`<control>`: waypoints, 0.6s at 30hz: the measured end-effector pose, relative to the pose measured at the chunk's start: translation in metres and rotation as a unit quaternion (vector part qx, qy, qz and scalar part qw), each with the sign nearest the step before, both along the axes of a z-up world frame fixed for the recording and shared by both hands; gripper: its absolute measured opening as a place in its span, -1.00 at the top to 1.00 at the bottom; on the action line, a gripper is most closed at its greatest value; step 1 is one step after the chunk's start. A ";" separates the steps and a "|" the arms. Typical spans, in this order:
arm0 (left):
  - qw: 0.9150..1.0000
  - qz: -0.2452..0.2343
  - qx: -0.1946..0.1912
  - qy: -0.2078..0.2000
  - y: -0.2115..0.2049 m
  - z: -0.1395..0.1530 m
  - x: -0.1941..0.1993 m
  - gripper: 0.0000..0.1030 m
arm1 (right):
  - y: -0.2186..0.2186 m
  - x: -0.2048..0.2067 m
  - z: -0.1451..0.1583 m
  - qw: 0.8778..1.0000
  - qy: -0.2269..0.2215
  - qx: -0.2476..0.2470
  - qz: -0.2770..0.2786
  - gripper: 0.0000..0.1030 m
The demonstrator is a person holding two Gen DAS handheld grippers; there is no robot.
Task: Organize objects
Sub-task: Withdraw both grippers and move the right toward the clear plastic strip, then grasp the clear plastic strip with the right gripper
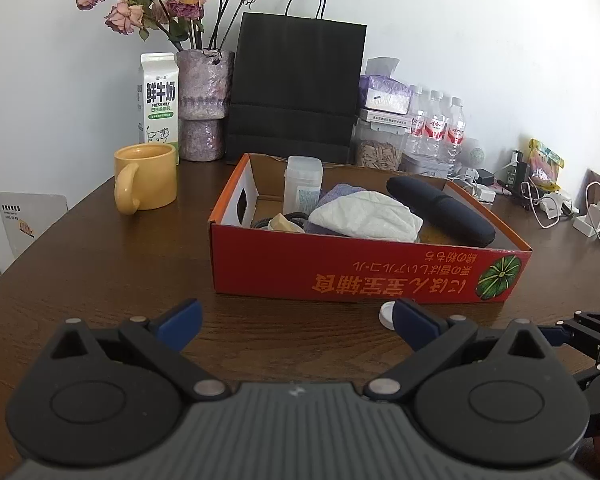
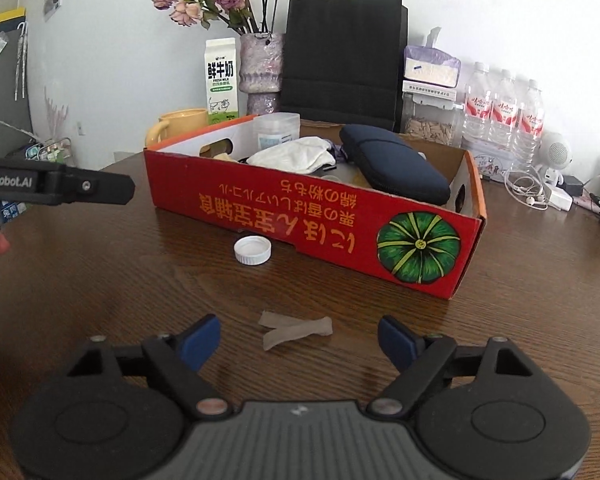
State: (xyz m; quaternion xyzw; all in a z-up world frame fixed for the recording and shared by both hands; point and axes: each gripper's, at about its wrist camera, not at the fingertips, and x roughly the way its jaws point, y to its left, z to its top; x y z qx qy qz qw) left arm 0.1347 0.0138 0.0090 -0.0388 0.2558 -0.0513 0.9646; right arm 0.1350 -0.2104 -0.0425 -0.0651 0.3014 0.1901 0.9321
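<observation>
- White milk carton [image 1: 157,98] reads "FRESH MILK"; left hand-held gripper [image 1: 296,322] body reads "GenRobot.AI".
- Red cardboard box [image 2: 300,216] on brown wooden desk [image 2: 140,280] holds dark blue pouch [image 2: 392,160], white cloth [image 2: 292,154], clear plastic jar [image 2: 278,130].
- White bottle cap [image 2: 252,250] and crumpled tape scrap [image 2: 296,330] lie before the box.
- Both grippers, right hand-held gripper [image 2: 300,340] included, stand apart, empty.

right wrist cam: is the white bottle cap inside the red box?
No, the white bottle cap lies on the wooden table just outside the front wall of the red cardboard box.

Left gripper [image 1: 296,322] jaws apart over wooden table [image 1: 100,280], red cardboard box [image 1: 360,272] ahead, white cap [image 1: 387,315] beside it
</observation>
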 end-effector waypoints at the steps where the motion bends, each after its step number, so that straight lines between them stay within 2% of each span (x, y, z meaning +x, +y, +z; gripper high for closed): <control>1: 1.000 0.000 0.000 0.002 0.000 -0.001 0.000 -1.00 | 0.000 0.001 -0.001 1.000 0.003 0.000 0.001 -0.48; 5: 1.000 0.002 0.000 0.006 -0.001 -0.003 0.003 -1.00 | 0.002 0.009 -0.004 1.000 0.014 0.006 0.002 -0.16; 9: 1.000 0.001 0.001 0.011 -0.003 -0.005 0.005 -1.00 | 0.002 0.012 -0.005 1.000 0.015 0.007 0.005 0.05; 10: 1.000 0.001 0.002 0.012 -0.004 -0.006 0.006 -1.00 | 0.002 0.012 -0.005 1.000 0.014 0.008 0.006 0.26; 11: 1.000 0.001 0.002 0.013 -0.004 -0.006 0.007 -1.00 | 0.002 0.012 -0.005 1.000 0.012 0.009 0.006 0.39; 18: 1.000 -0.004 0.006 0.018 -0.011 -0.009 0.010 -1.00 | 0.000 0.010 -0.004 1.000 0.004 0.000 0.001 0.76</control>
